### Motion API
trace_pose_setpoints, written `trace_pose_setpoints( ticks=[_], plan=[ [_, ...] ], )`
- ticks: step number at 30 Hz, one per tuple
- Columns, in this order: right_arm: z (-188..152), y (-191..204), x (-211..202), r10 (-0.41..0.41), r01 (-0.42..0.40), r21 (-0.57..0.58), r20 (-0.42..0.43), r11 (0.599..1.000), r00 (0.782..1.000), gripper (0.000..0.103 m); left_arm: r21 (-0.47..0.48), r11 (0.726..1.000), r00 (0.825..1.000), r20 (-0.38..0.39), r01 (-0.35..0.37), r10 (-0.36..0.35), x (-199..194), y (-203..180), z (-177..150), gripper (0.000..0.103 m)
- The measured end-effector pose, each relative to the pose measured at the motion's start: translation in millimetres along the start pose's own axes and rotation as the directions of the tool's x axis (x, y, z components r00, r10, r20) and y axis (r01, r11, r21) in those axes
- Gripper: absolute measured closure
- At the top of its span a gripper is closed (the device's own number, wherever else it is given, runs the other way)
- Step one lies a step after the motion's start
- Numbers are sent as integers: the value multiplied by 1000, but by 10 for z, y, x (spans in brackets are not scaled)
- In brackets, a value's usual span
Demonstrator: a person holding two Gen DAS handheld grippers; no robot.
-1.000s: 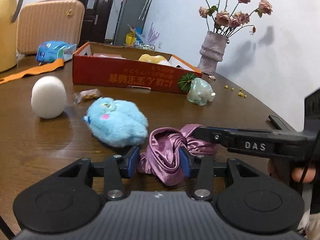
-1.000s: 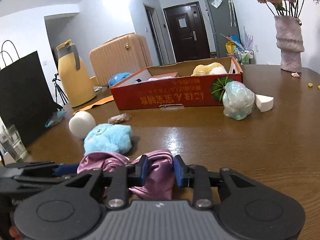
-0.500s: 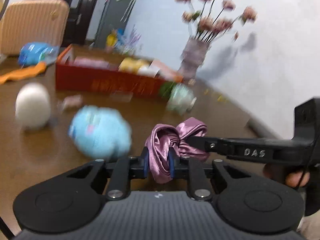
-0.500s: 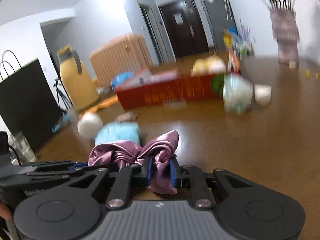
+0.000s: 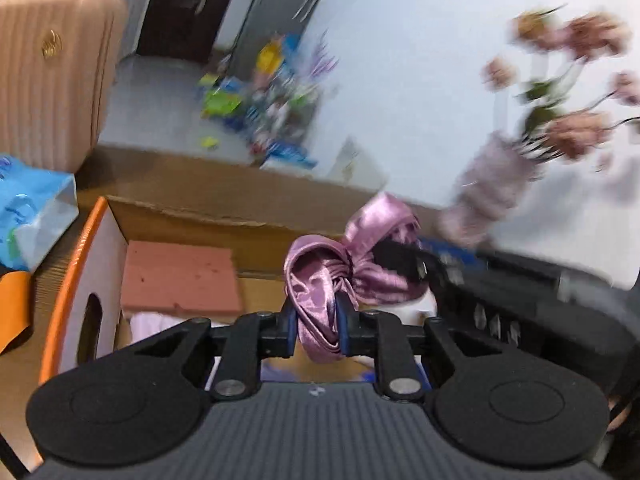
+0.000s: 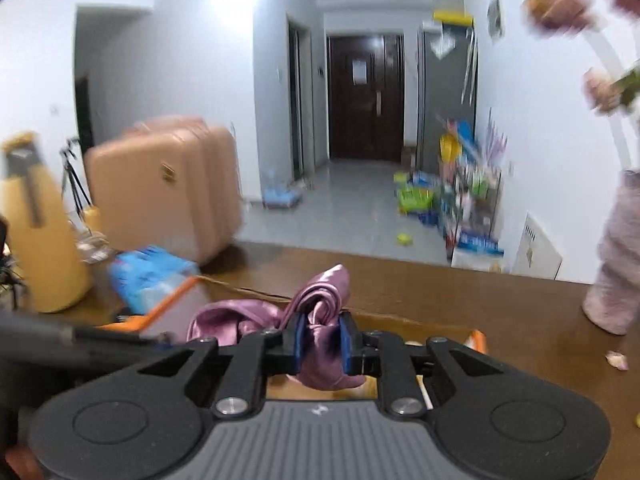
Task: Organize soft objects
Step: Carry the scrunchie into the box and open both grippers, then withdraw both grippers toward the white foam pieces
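A pink satin cloth (image 5: 340,276) is held by both grippers above the open cardboard box (image 5: 168,200). My left gripper (image 5: 318,326) is shut on one end of the cloth. My right gripper (image 6: 322,340) is shut on the other end (image 6: 320,316); the right gripper also shows in the left wrist view (image 5: 500,292) on the right. The left gripper shows as a dark blurred arm in the right wrist view (image 6: 60,340). A pink block (image 5: 180,278) lies inside the box at the left.
A blue plastic pack (image 5: 28,208) lies left of the box. A vase of pink flowers (image 5: 496,188) stands on the table (image 6: 500,312) to the right. A pink suitcase (image 6: 160,184) and a yellow jug (image 6: 36,228) stand behind.
Both grippers closed on the pink cloth, lifted it off the table and carried it forward over the open box. The blue plush and white ball have left view.
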State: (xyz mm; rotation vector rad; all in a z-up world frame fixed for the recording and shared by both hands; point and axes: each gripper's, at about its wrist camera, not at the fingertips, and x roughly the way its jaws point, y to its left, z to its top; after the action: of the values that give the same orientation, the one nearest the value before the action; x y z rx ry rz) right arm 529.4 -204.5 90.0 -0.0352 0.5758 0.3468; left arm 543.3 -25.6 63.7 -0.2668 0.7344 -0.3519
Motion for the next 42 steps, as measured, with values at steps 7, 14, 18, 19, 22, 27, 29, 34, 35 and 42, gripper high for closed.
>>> trace_pose_setpoints(
  ticks=[7,14,18,19,22,27,29,34,35,42],
  plan=[
    [-21,-31,1123,39,-42,-5,-271,999,962,87,141,983,976,-167,-118,142,585,29,5,81],
    [-118,-219,1192,57,-33,85,-304,996,951,74,97,985,978,-137,-142,154,494,90,89,42],
    [65,-241,736,76,-59,83,-222,995,972,57,94,988,989,-69,-122,129,46,0,218,35],
    [135,-234,570,74,-59,81,-199,995,977,57,101,987,990,-47,-128,133,-75,-40,254,34],
    [305,-209,99,58,-50,56,-140,997,988,56,120,982,989,24,-147,146,-543,-174,303,31],
    [373,-236,-818,29,-29,-2,-55,1000,998,47,150,971,979,114,-187,171,-1263,-268,215,27],
    [312,-305,-1157,12,-13,-7,-35,1000,999,47,155,968,975,130,-197,178,-1500,-280,104,25],
    [15,-414,-1709,-18,18,10,-4,1000,1000,45,135,971,969,176,-198,174,-1916,-328,-160,24],
    [-60,-402,-1808,-23,22,10,4,1000,1000,45,131,972,967,189,-196,169,-1985,-335,-239,24],
    [-922,-99,-2416,4,-2,-12,143,1000,990,39,153,965,937,310,-215,159,-2456,-290,-1241,18]
  ],
)
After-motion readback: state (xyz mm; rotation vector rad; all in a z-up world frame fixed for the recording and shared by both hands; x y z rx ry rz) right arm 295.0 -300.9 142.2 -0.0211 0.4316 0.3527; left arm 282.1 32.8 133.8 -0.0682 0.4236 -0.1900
